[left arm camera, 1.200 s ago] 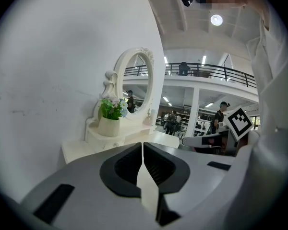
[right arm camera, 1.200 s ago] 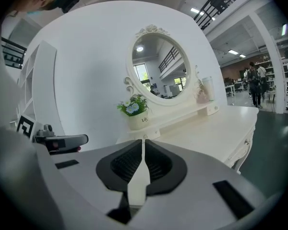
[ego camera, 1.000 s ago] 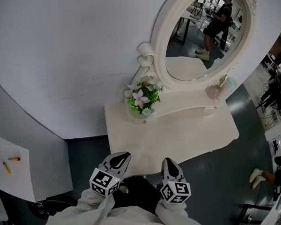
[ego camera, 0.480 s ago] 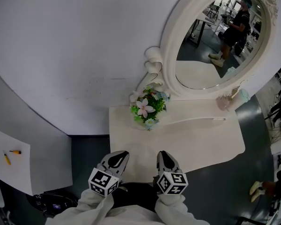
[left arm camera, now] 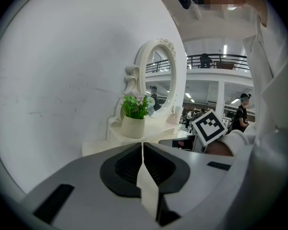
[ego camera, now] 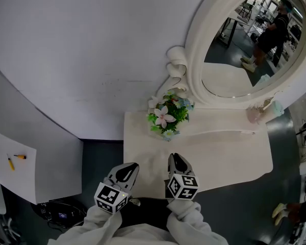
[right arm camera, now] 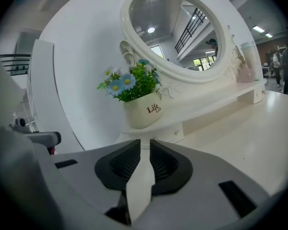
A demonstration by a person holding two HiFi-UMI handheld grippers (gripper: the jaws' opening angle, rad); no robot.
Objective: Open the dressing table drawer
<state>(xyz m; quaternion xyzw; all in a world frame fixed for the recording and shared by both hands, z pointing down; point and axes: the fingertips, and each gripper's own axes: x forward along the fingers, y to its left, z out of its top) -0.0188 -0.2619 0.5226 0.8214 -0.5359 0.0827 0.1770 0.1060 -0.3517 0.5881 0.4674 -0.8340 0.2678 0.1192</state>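
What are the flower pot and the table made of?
The flower pot looks like glazed ceramic: smooth, cream, slightly shiny, with printed letters. The table seems to be white-painted wood, matt and even, though board is possible.

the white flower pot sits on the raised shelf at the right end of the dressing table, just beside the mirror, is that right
Not quite. The flower pot does sit on the raised shelf of the dressing table, just beside the mirror, but at the left end, not the right. The head view shows it.
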